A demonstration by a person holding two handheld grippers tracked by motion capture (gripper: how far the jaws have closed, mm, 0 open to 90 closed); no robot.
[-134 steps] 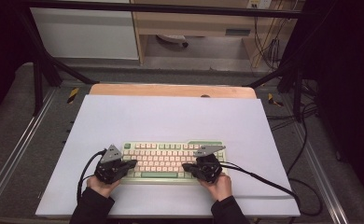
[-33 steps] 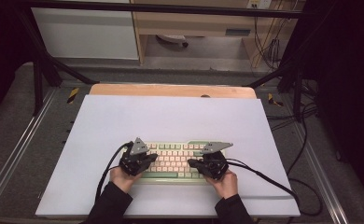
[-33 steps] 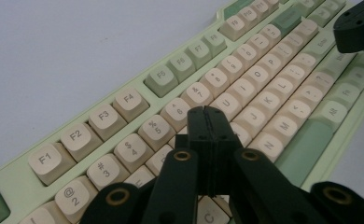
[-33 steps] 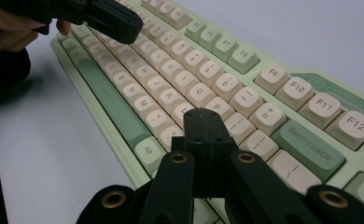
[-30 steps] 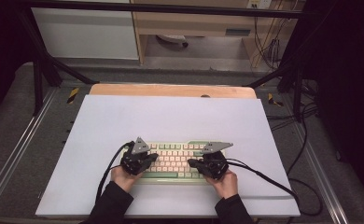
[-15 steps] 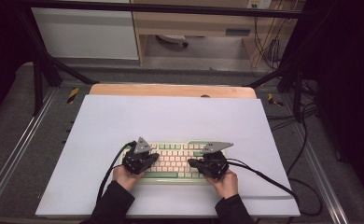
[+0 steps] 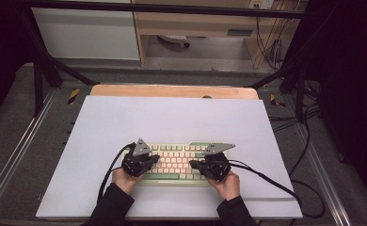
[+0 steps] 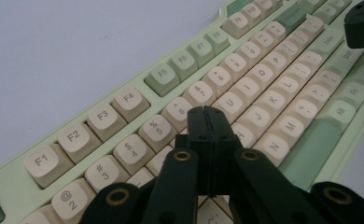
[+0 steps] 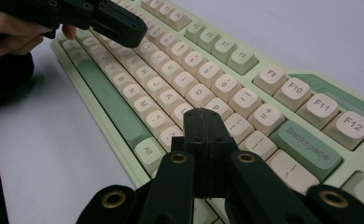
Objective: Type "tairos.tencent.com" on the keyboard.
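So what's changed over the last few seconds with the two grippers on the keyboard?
The left gripper has shifted inward from the keyboard's left end toward its middle keys. The right gripper has kept to the right half. Both sets of jaws remain shut with nothing between them, and the keyboard sits where it was on the white mat.

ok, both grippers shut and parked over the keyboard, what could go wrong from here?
1. The left gripper has a shut tip about as wide as one keycap. Over the tightly packed keys of the keyboard it may press two neighbours at once.
2. The right gripper hangs over the keys left of Backspace; a slight drift could hit that instead.
3. Both press the near half, so the keyboard may slide on the smooth white mat.
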